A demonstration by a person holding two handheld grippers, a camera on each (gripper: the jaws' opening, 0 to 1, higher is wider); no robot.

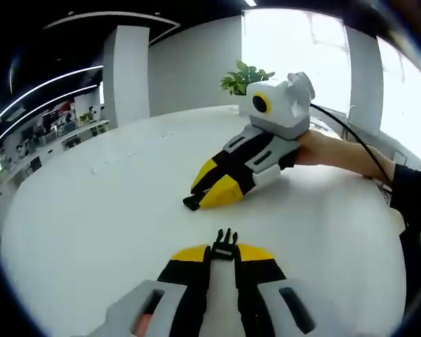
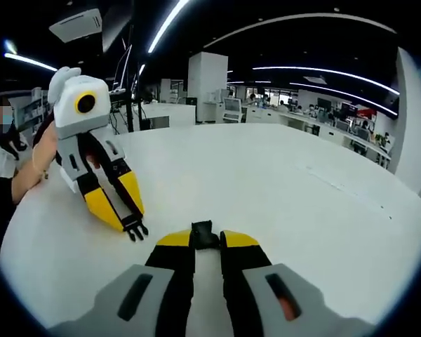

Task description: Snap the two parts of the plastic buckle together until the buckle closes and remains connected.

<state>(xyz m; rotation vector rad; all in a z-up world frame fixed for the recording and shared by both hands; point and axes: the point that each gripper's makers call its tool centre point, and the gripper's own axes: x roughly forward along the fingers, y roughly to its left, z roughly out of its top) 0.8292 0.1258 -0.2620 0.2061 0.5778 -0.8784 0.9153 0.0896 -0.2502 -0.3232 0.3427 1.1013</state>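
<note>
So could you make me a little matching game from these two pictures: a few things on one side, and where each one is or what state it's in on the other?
Things:
1. pronged buckle half
2. socket buckle half
3. potted plant
4. white table

Place or state:
A. at the far edge of the table, before the bright window
B. clamped in the left gripper, prongs pointing outward
C. under both grippers
D. clamped in the right gripper, apart from its mate

Pairs: 1-B, 2-D, 3-A, 4-C
</note>
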